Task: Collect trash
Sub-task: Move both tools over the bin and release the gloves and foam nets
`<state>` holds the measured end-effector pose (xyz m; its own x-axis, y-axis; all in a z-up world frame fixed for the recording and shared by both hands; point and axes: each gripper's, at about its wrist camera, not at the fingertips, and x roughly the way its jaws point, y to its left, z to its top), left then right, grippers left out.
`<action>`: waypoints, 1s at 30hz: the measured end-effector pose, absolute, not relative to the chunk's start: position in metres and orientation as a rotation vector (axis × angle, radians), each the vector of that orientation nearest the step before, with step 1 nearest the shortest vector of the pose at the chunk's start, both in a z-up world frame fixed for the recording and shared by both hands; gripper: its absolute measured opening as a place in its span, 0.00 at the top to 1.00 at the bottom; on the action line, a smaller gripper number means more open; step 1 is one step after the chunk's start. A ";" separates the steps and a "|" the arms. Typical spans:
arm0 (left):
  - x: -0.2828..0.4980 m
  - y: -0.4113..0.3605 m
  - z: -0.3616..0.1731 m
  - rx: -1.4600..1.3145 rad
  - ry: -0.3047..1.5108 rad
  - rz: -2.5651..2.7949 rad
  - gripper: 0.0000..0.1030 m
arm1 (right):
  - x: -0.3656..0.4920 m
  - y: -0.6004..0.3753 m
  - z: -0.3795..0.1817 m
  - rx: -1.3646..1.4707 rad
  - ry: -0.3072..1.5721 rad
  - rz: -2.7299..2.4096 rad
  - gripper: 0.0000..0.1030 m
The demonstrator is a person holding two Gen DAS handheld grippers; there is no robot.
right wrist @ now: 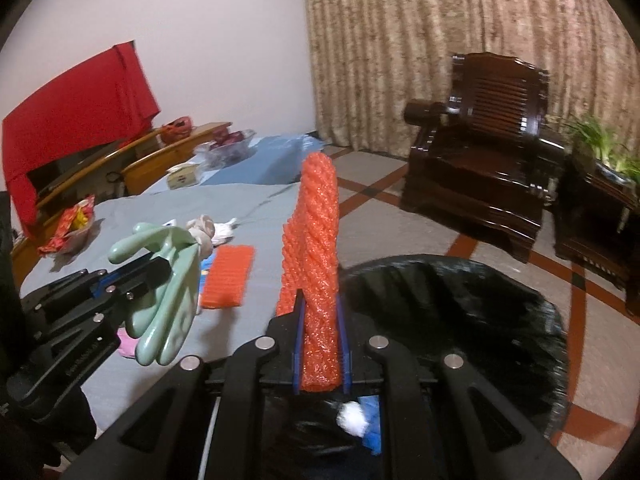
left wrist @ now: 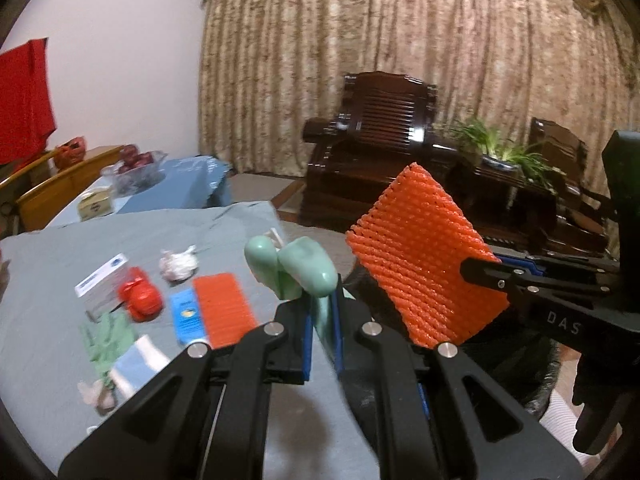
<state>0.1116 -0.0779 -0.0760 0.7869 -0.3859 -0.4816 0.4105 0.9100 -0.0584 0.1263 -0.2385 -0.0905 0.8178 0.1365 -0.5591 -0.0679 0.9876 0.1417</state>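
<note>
- Green rubber glove (left wrist: 298,276) clamped in our left gripper (left wrist: 323,320), left wrist view; orange foam net (left wrist: 424,258) at 2 o'clock, pinched by right gripper (left wrist: 486,276).
- Orange net (right wrist: 318,264) clamped in our right gripper (right wrist: 320,344), right wrist view; black-lined bin (right wrist: 460,320) at 3 o'clock, glove (right wrist: 168,288) at 9.

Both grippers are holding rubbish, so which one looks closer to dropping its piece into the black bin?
The right gripper. Its orange foam net is at the black bin's rim. The left gripper, clamping a green glove, is above the table.
</note>
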 end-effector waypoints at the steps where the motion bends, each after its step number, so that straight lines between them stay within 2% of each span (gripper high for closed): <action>1: 0.111 -0.086 -0.076 0.056 0.506 -0.445 0.93 | 0.123 -0.246 -0.091 0.124 0.603 0.093 0.87; 17: 0.114 -0.180 -0.100 0.116 0.533 -0.619 0.93 | 0.091 -0.326 -0.115 0.160 0.632 -0.115 0.86; 30: 0.126 -0.198 -0.118 0.124 0.596 -0.656 0.93 | 0.089 -0.347 -0.140 0.188 0.677 -0.161 0.86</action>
<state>0.1259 -0.1975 -0.1178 0.6331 -0.5370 -0.5575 0.6061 0.7919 -0.0745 0.0888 -0.3470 -0.1396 0.7684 -0.0868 -0.6340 0.2085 0.9707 0.1198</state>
